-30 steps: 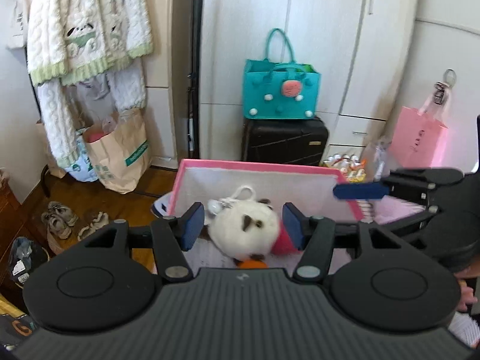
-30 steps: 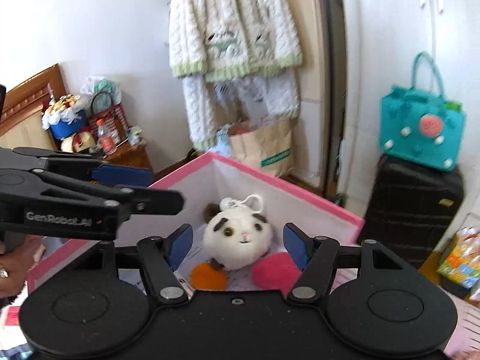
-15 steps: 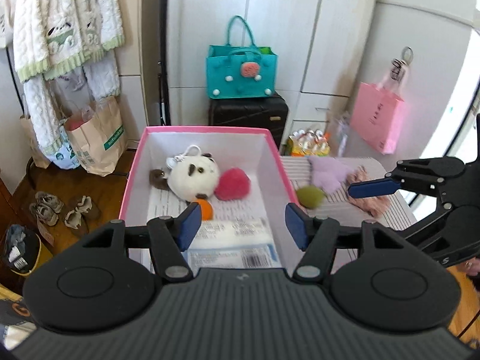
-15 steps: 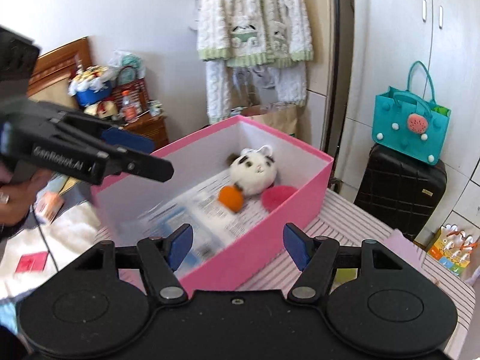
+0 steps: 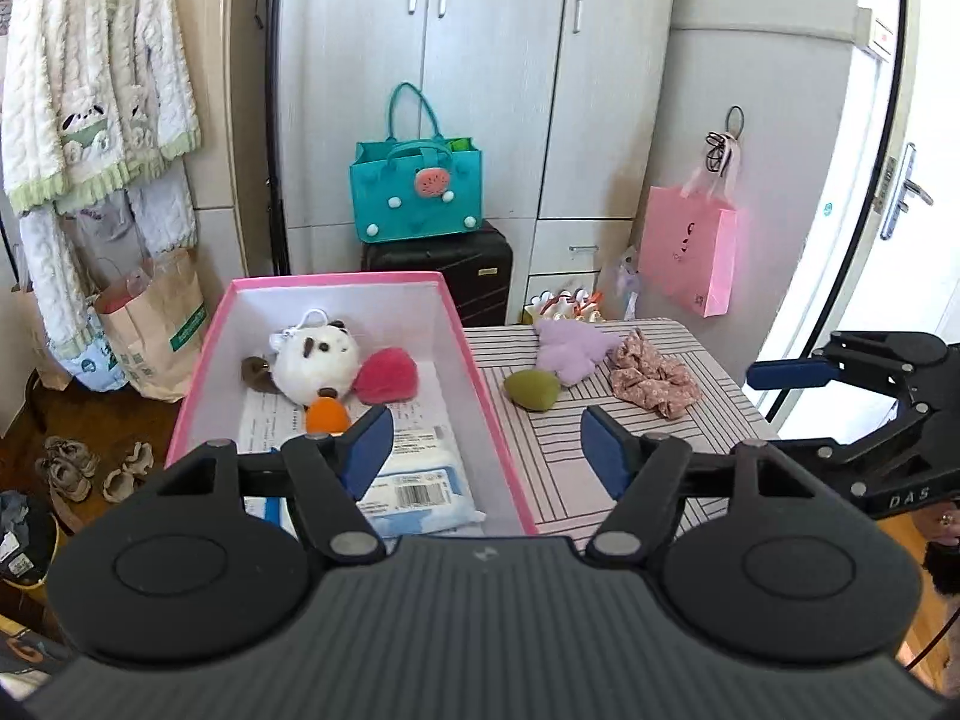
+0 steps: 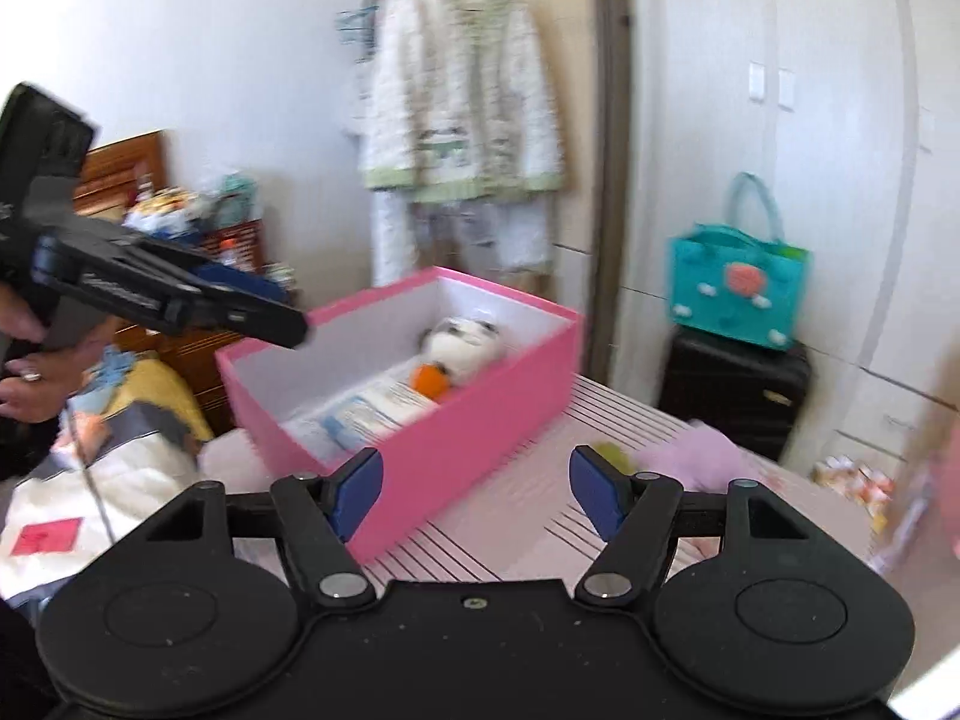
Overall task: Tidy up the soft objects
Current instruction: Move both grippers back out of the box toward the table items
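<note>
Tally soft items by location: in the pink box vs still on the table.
In pink box: 4 (panda plush, brown pom, red pom, orange pom)
On table: 3 (olive pom, purple plush, floral scrunchie)
Total: 7

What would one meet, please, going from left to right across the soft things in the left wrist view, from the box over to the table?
Panda plush → orange ball → pink pompom → green pouf → purple plush → floral scrunchie.
</note>
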A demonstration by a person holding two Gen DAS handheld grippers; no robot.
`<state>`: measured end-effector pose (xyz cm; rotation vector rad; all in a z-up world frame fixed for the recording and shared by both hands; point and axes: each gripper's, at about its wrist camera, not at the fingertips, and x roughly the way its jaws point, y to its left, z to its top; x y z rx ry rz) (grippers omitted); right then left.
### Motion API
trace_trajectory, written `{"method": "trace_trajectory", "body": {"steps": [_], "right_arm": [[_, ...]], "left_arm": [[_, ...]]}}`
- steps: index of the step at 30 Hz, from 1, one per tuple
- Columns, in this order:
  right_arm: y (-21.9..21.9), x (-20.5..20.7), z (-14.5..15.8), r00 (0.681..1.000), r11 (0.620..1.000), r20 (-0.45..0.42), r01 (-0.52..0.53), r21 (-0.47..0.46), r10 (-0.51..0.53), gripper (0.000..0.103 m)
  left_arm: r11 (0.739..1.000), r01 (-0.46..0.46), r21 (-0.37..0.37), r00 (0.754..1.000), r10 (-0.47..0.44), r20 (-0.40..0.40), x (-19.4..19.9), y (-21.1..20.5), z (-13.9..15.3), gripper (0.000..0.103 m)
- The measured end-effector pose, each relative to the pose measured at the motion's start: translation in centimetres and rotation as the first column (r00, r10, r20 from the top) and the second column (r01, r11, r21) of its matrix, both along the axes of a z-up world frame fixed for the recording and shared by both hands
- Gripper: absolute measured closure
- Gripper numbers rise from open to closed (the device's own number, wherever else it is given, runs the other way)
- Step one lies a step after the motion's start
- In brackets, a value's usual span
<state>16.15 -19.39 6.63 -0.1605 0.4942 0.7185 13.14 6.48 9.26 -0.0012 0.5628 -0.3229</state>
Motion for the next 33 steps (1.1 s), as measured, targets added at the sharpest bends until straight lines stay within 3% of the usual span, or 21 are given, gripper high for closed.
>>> {"method": "trace_trajectory", "body": {"steps": [10, 14, 18, 25, 29, 33], "right_arm": [[-5.5, -1.9, -3.4, 0.986, 0.987, 0.063, 0.153, 0.047, -0.156, 0.025], [-6.8, -0.5, -4.7, 0.964, 0.969, 0.106, 0.243, 0.039, -0.246, 0.025], [-8.4, 1.2, -6.1, 0.953, 0.956, 0.081, 0.293, 0.017, -0.293, 0.025], [-10.8, 3.6, -8.8, 0.946, 0.946, 0.01, 0.324, 0.021, -0.325, 0.025], [-10.6, 5.7, -10.0, 0.951, 0.951, 0.014, 0.308, -0.033, -0.308, 0.025], [-10.6, 7.9, -11.2, 0.954, 0.951, 0.022, 0.299, -0.082, -0.299, 0.024]], "left_arm": [[0.992, 0.121, 0.033, 0.988, -0.124, 0.092, 0.1, -6.5, -1.9, 0.035], [0.99, 0.129, 0.063, 0.979, -0.137, 0.15, 0.4, -9.7, -1.8, 0.032], [0.99, 0.098, 0.097, 0.976, -0.114, 0.183, 1.5, -12.4, -2.3, 0.031], [0.992, 0.051, 0.119, 0.987, -0.069, 0.148, 5.4, -15.2, -4.8, 0.03], [0.996, 0.029, 0.083, 0.994, -0.037, 0.102, 7.9, -15.8, -6.3, 0.03], [0.991, -0.049, 0.122, 0.998, 0.045, 0.033, 10.7, -16.8, -8.4, 0.03]]}}
